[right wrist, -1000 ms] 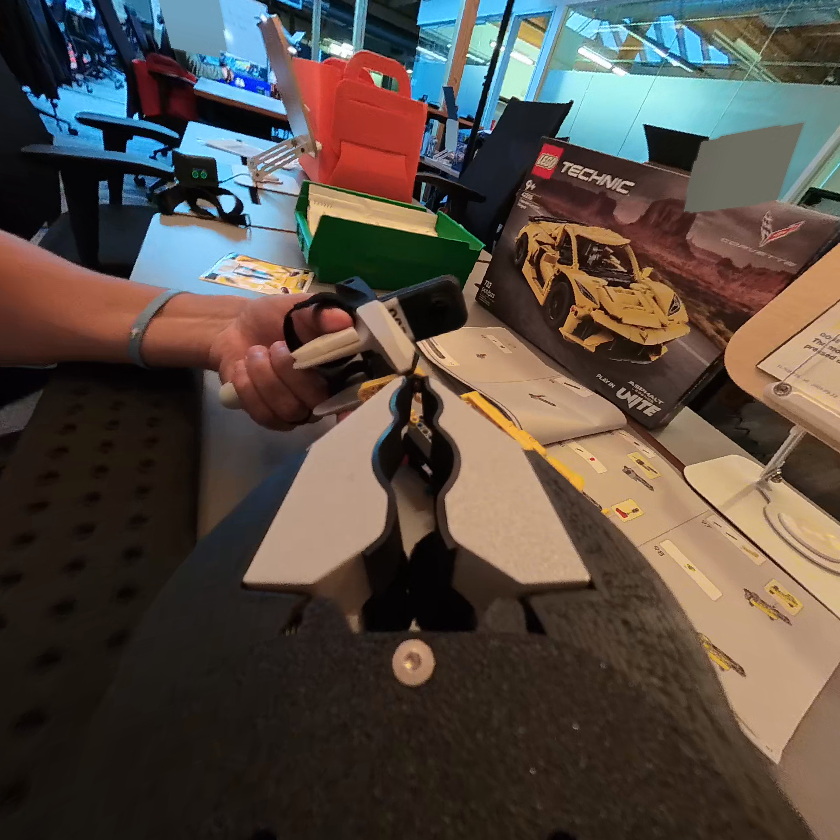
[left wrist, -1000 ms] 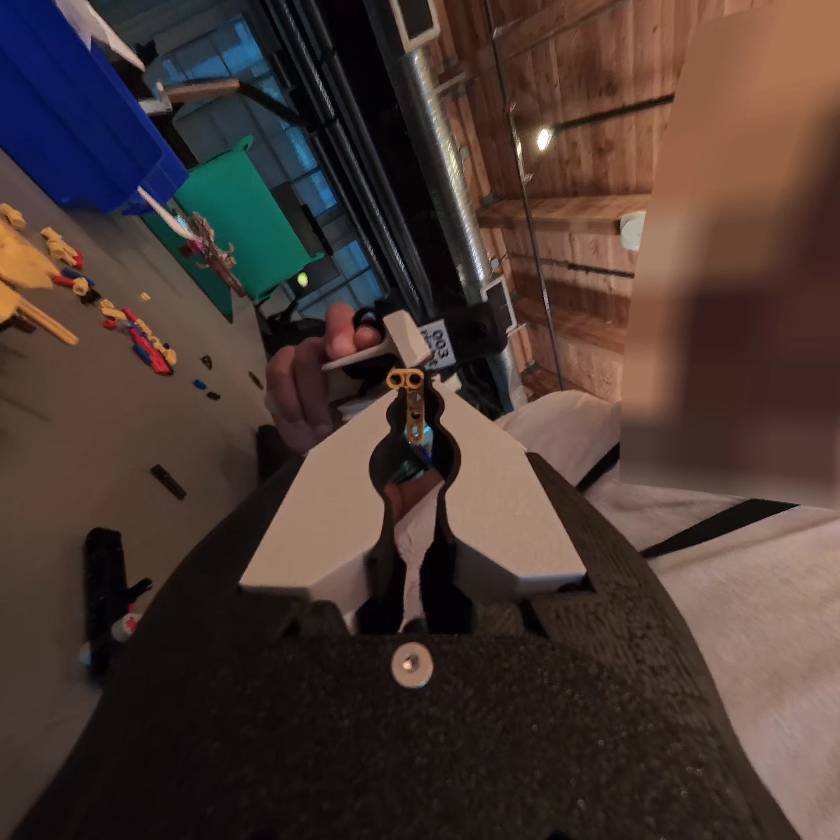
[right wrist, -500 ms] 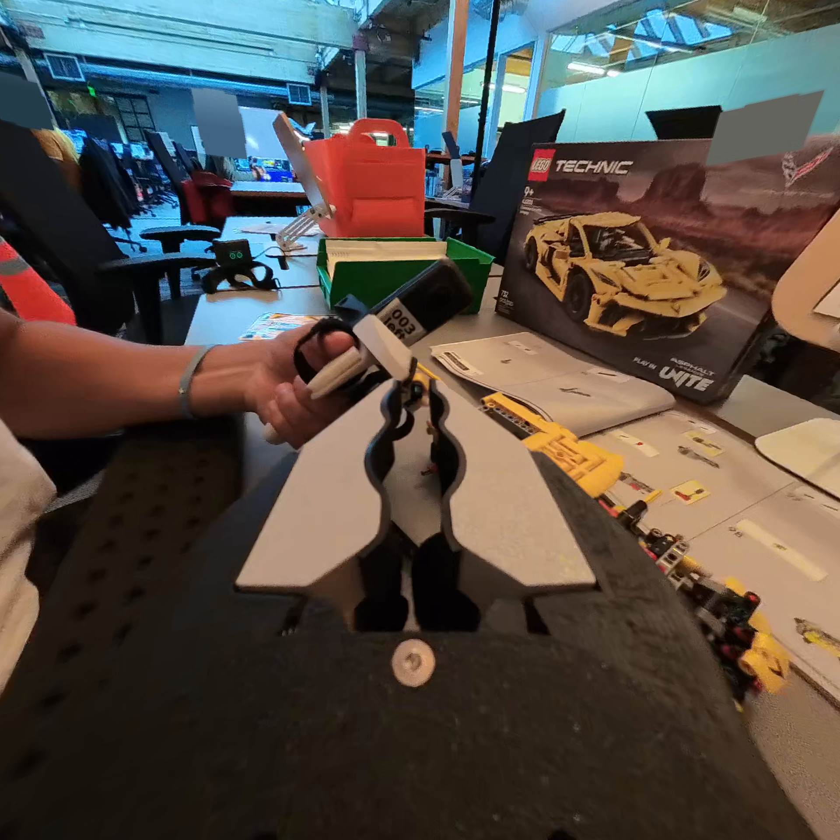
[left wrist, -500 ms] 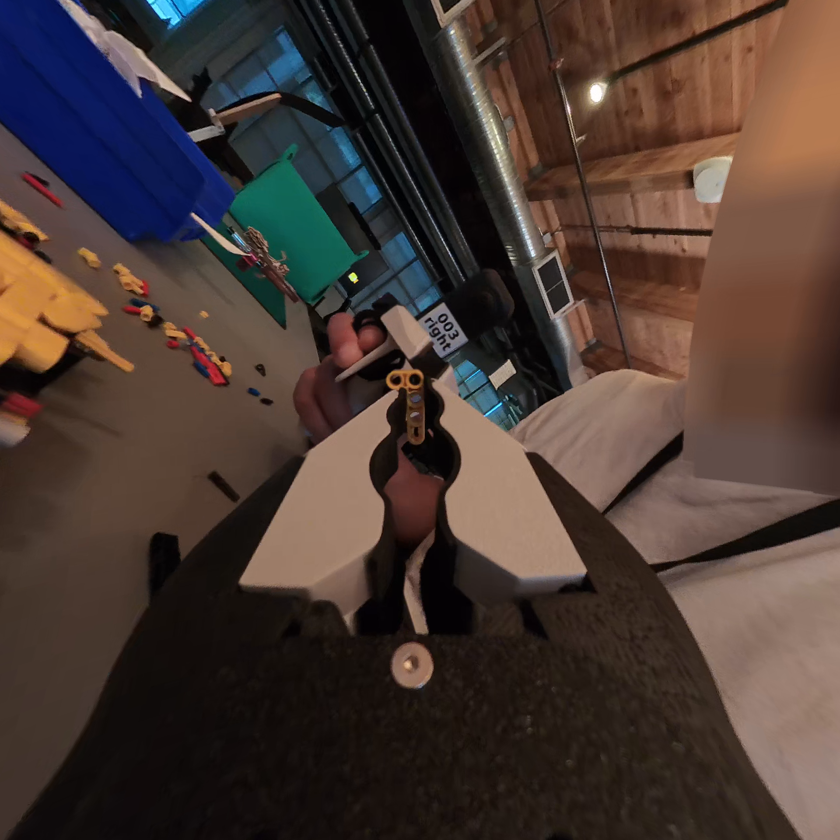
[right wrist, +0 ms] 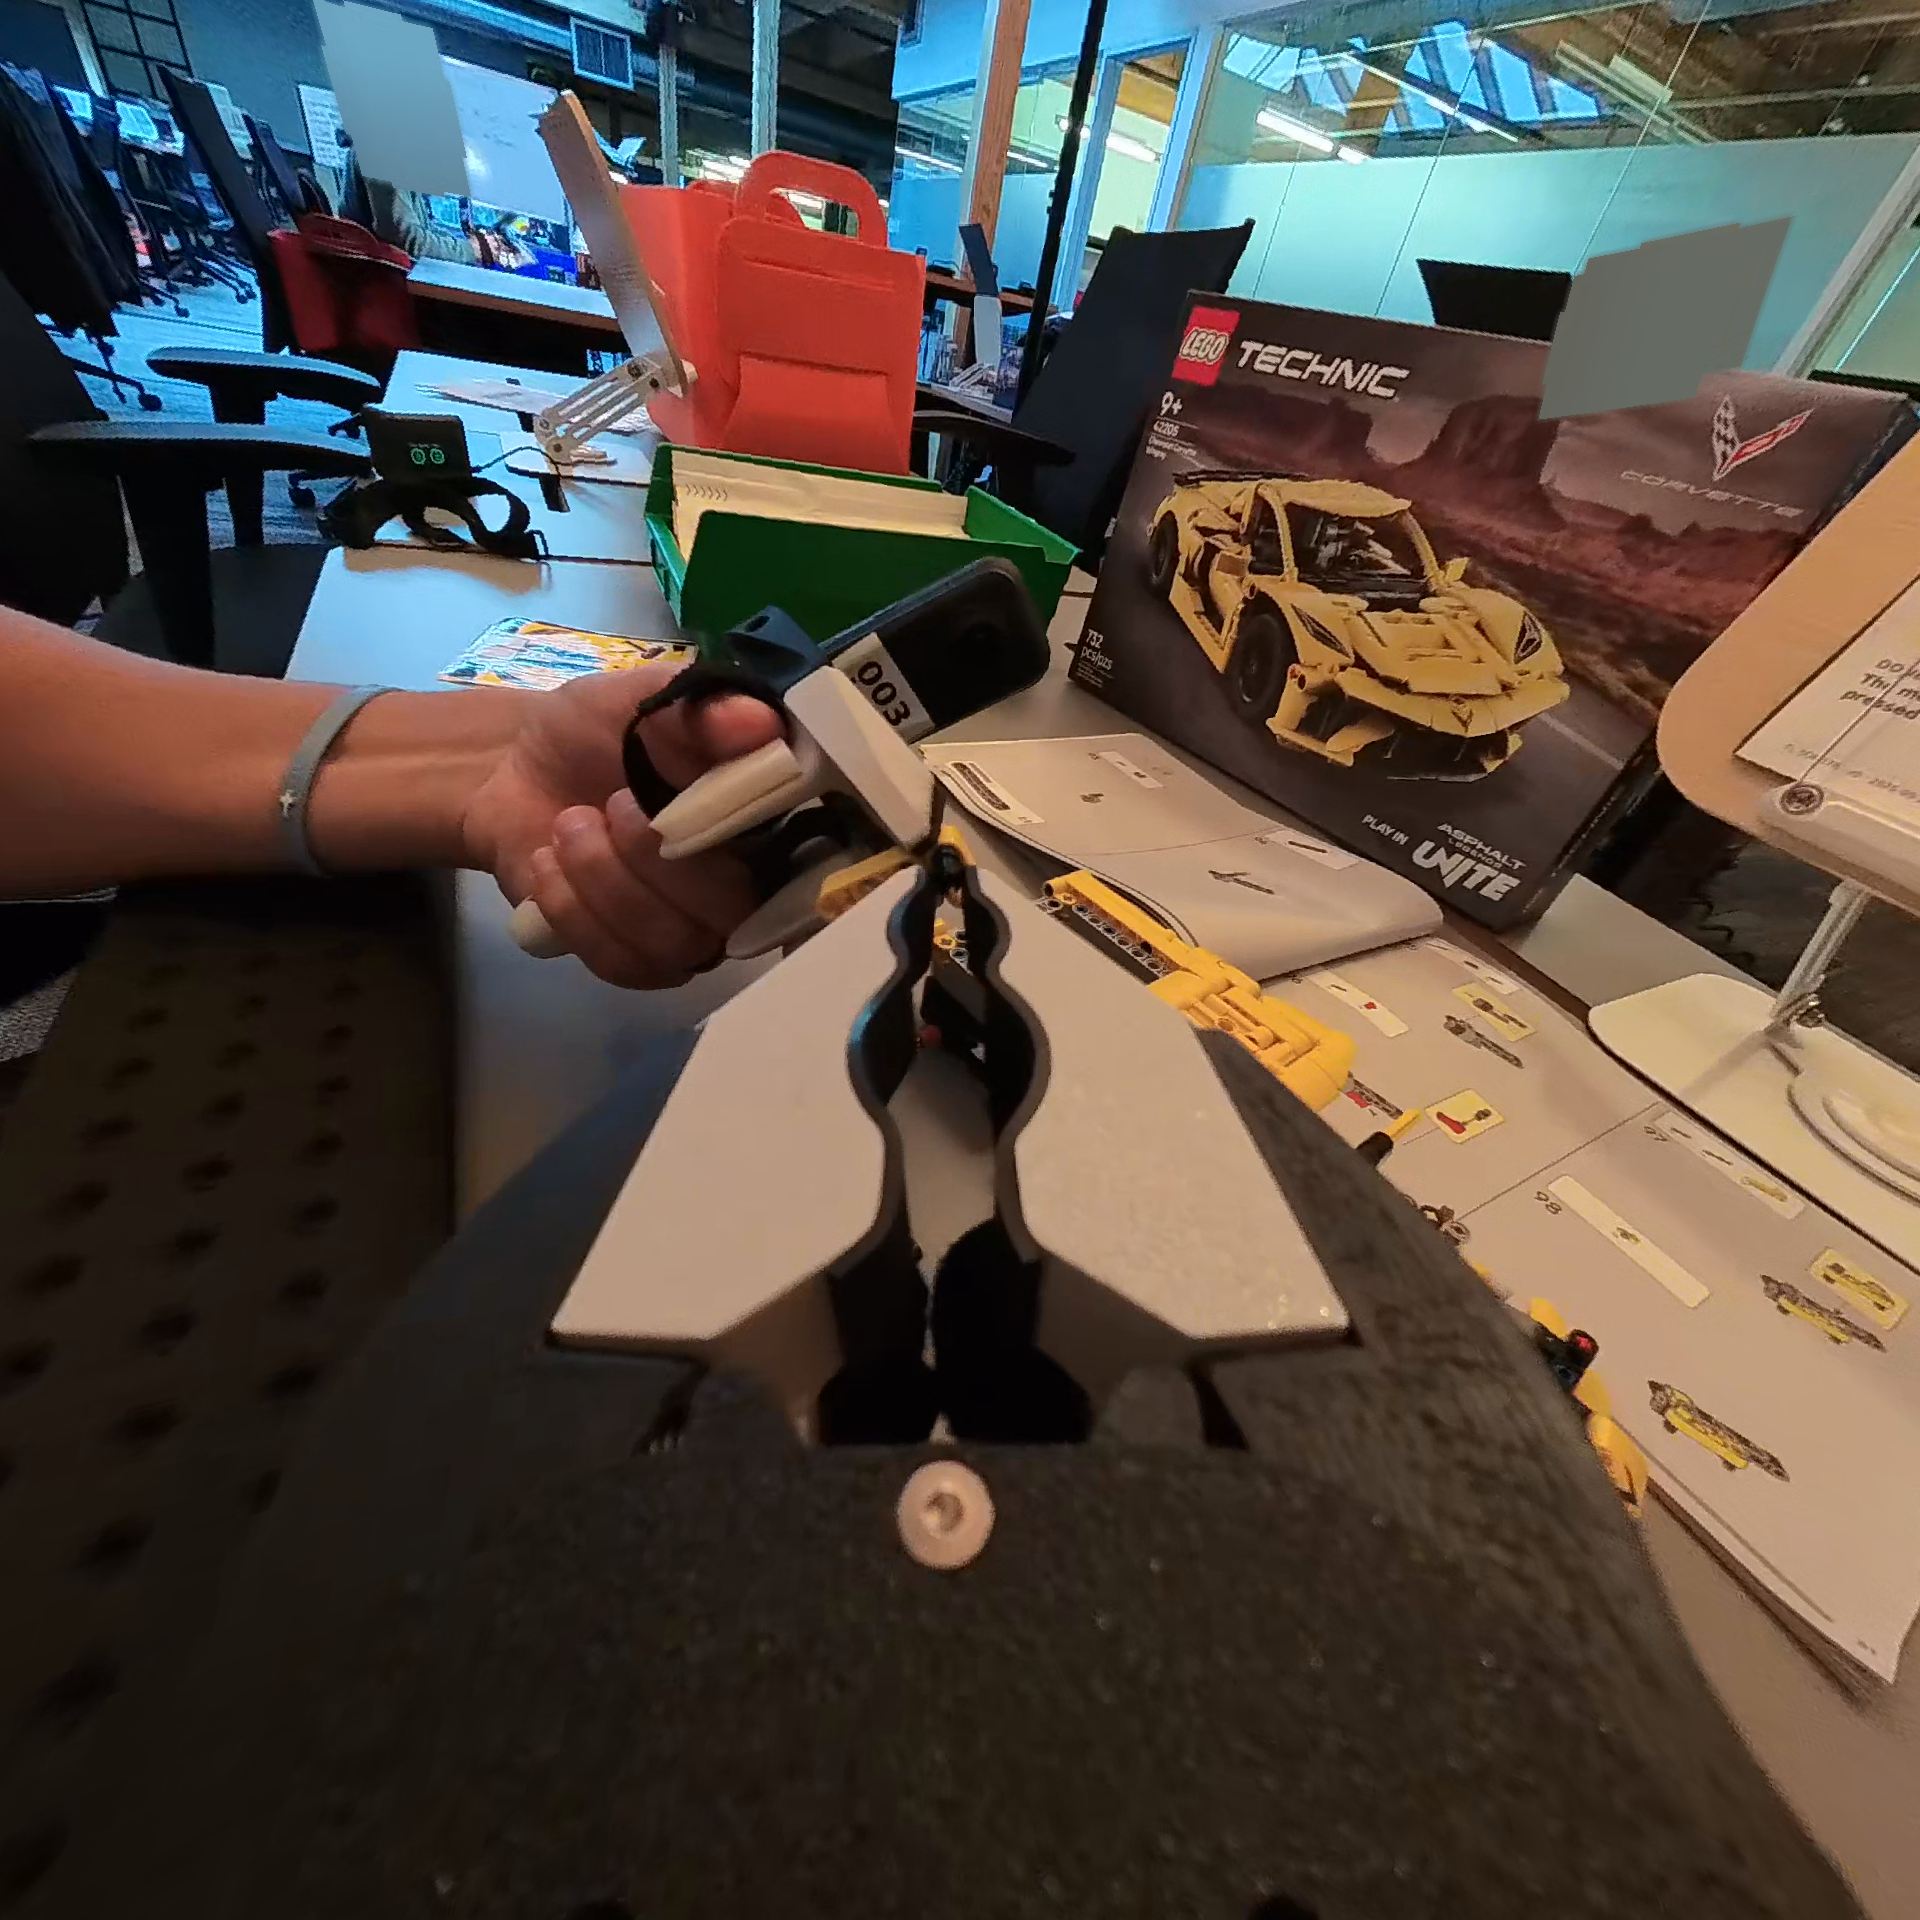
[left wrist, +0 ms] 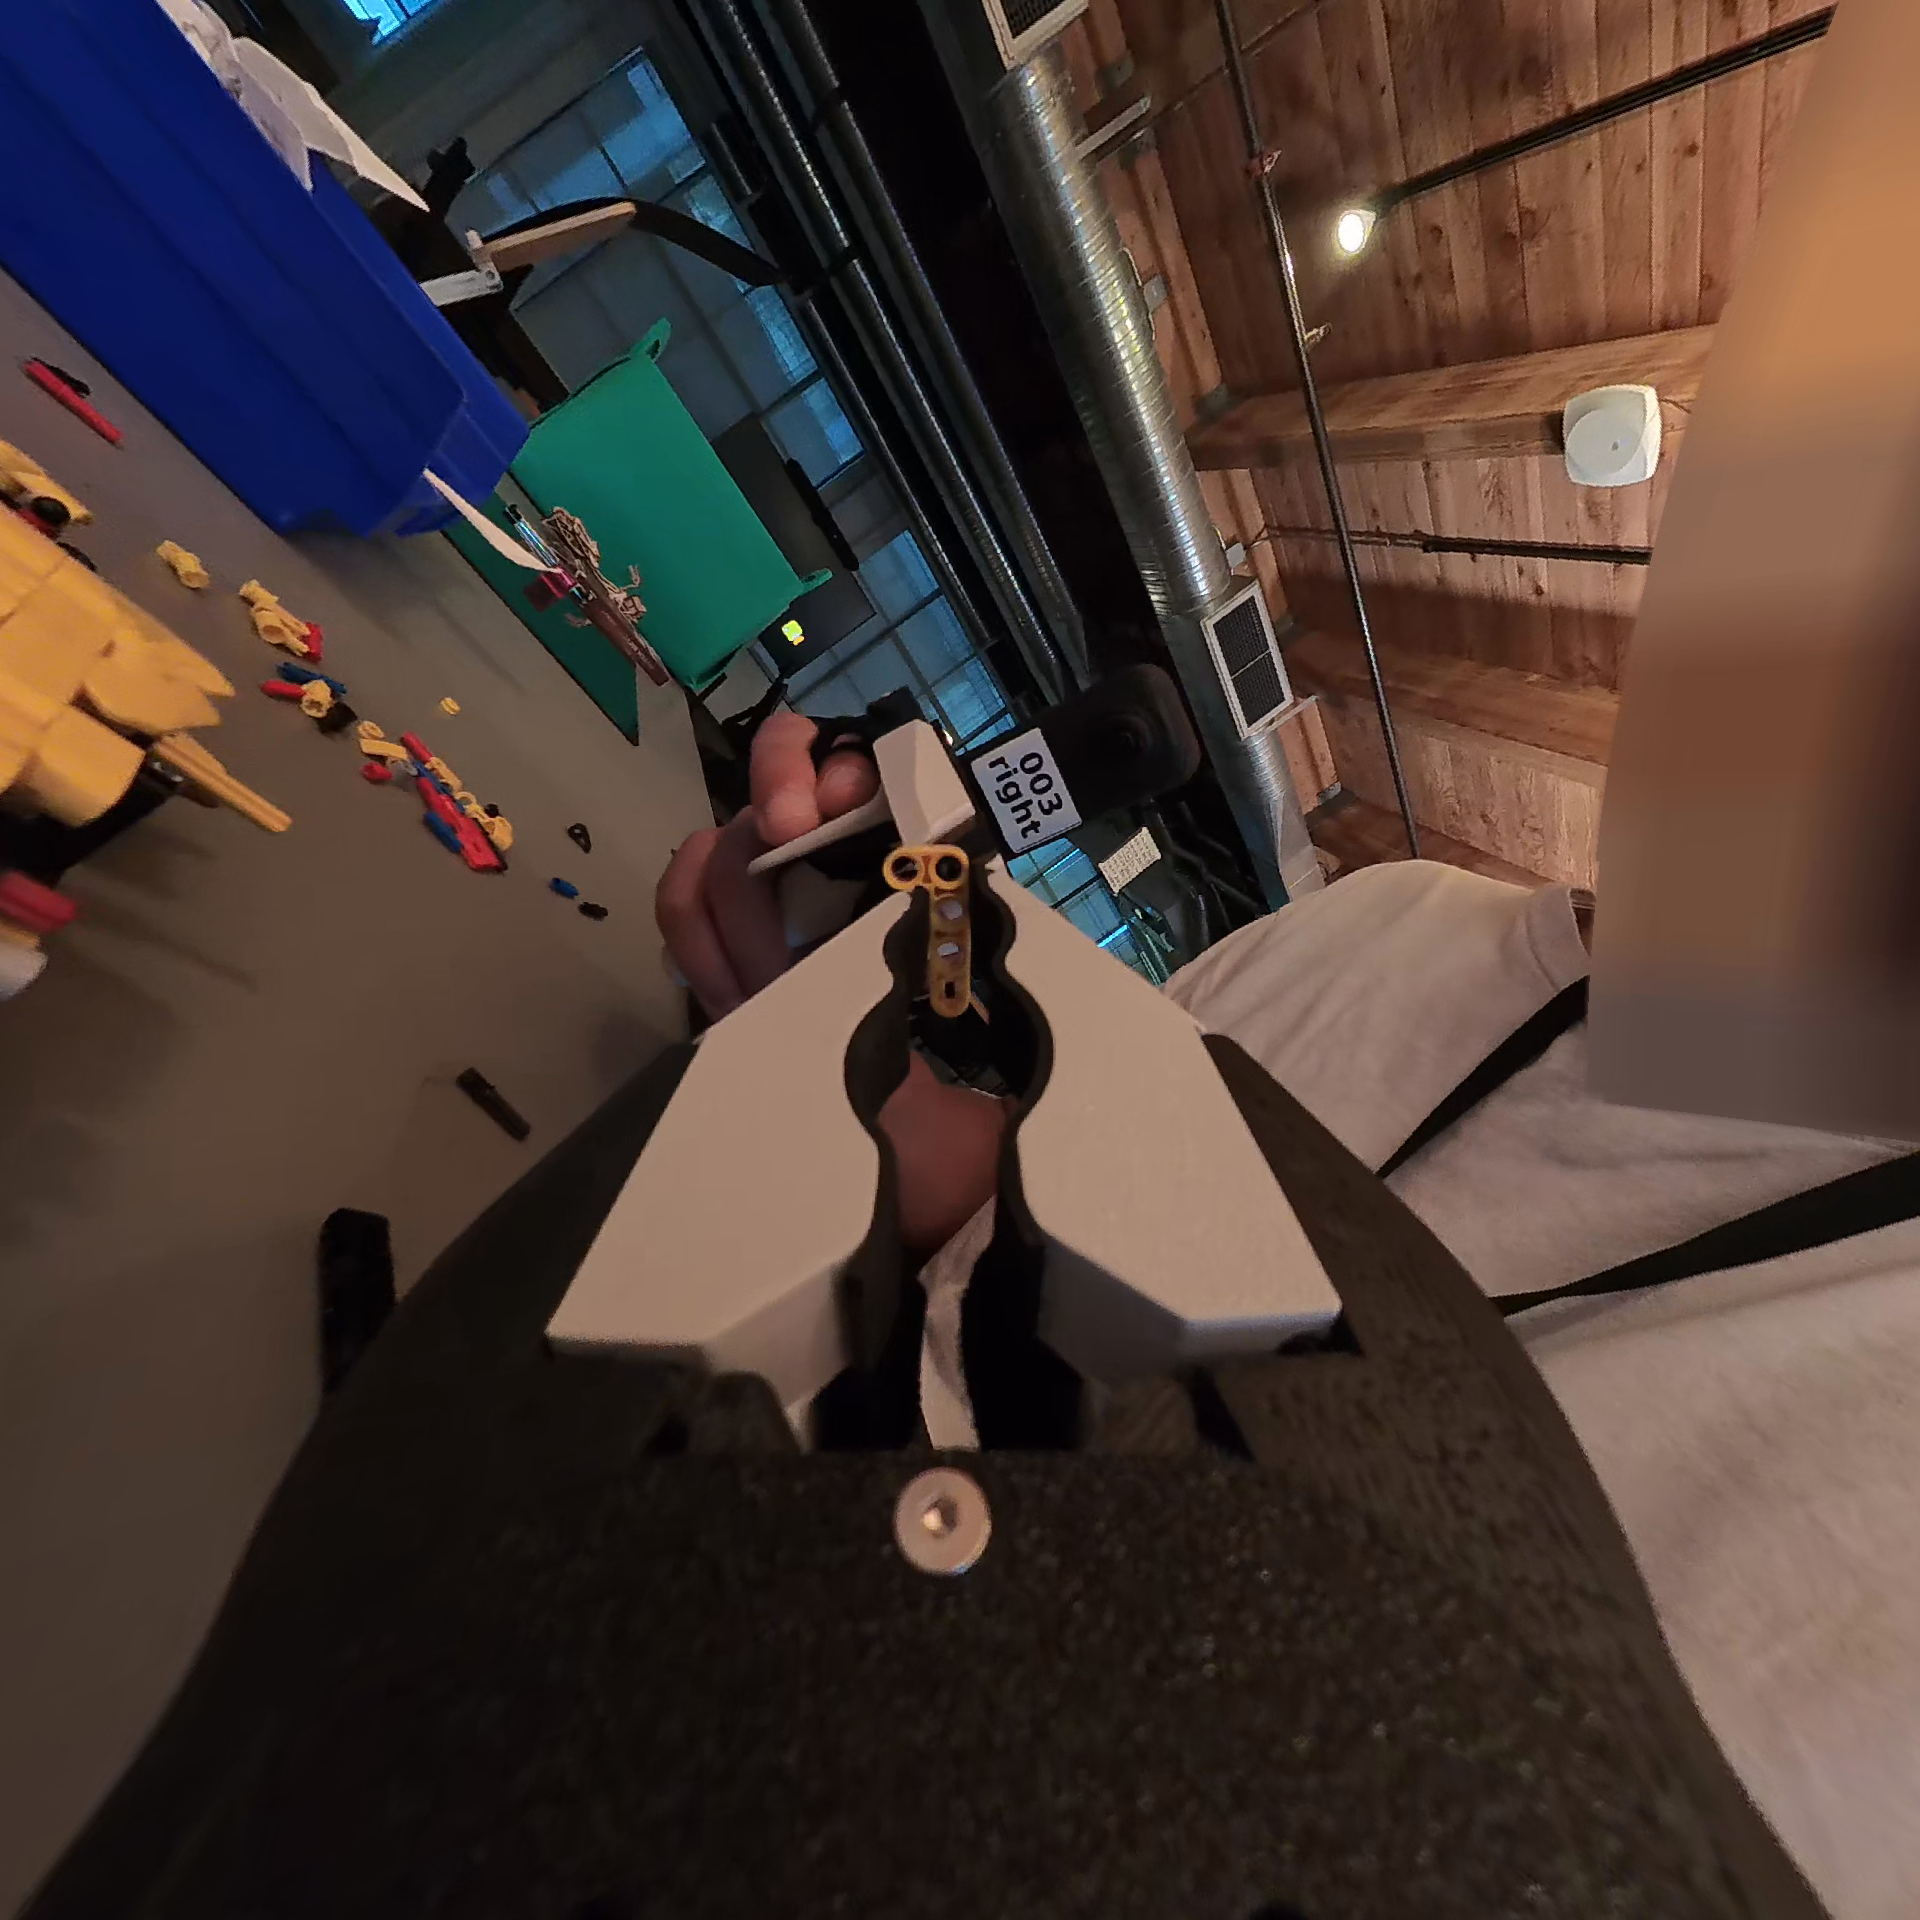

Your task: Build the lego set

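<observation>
Your left gripper [left wrist: 943, 914] tilted: yellow car build [left wrist: 73, 686] slid into left edge of left wrist view. Your right gripper [right wrist: 940, 883] swung: boxed set [right wrist: 1455, 582] shifted toward frame centre, yellow build [right wrist: 1216, 997] now right of fingers.

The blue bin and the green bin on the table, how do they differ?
In the left wrist view the blue bin is larger and sits nearer the loose bricks; the green bin is smaller, farther along the table. A patterned card leans against the green bin; papers poke out of the blue one. Both are plastic tubs on that table.
</observation>
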`<state>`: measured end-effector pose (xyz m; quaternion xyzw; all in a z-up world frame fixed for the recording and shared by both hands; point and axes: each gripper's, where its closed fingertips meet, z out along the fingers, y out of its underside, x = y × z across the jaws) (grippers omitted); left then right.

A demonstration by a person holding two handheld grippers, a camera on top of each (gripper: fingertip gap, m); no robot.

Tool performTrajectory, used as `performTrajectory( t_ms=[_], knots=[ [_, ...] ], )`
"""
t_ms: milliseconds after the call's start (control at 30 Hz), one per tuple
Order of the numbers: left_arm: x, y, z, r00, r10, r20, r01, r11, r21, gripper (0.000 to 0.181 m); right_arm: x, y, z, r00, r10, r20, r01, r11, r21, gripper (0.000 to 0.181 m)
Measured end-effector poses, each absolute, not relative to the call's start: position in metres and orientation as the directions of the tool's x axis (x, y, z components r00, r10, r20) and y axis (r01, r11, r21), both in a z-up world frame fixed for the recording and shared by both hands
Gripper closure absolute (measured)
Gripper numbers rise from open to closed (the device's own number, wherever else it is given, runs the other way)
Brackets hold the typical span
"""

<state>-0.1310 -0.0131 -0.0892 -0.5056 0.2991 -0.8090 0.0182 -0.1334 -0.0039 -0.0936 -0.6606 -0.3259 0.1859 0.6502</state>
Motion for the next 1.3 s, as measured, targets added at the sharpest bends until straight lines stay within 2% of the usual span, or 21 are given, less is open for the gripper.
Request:
performTrajectory(
  t_ms=[600,833,933,1000,1200,1300],
  knots=[
    [-0.130,-0.015,-0.095,-0.473,-0.329,0.817,-0.289,-0.818,-0.497,0.175,-0.134,-0.006,-0.098,0.709,0.679,0.191,0.218,0.046,-0.975,0.178],
    [-0.131,-0.018,-0.095,-0.472,-0.346,0.811,-0.296,-0.804,-0.515,0.175,-0.135,-0.008,-0.098,0.698,0.698,0.163,0.193,0.037,-0.981,0.178],
    [-0.134,-0.019,-0.088,-0.507,-0.321,0.800,-0.287,-0.812,-0.508,0.175,-0.138,-0.009,-0.090,0.692,0.712,0.123,0.132,0.043,-0.990,0.178],
    [-0.131,-0.018,-0.095,-0.468,-0.359,0.807,-0.293,-0.799,-0.525,0.175,-0.135,-0.007,-0.098,0.698,0.700,0.152,0.183,0.031,-0.983,0.178],
    [-0.126,-0.016,-0.089,-0.469,-0.401,0.787,-0.252,-0.794,-0.554,0.175,-0.130,-0.007,-0.091,0.683,0.730,0.038,0.062,-0.006,-0.998,0.178],
    [-0.125,-0.014,-0.091,-0.449,-0.438,0.779,-0.237,-0.782,-0.576,0.175,-0.127,-0.005,-0.092,0.693,0.720,0.033,0.059,-0.011,-0.998,0.178]
  ],
)
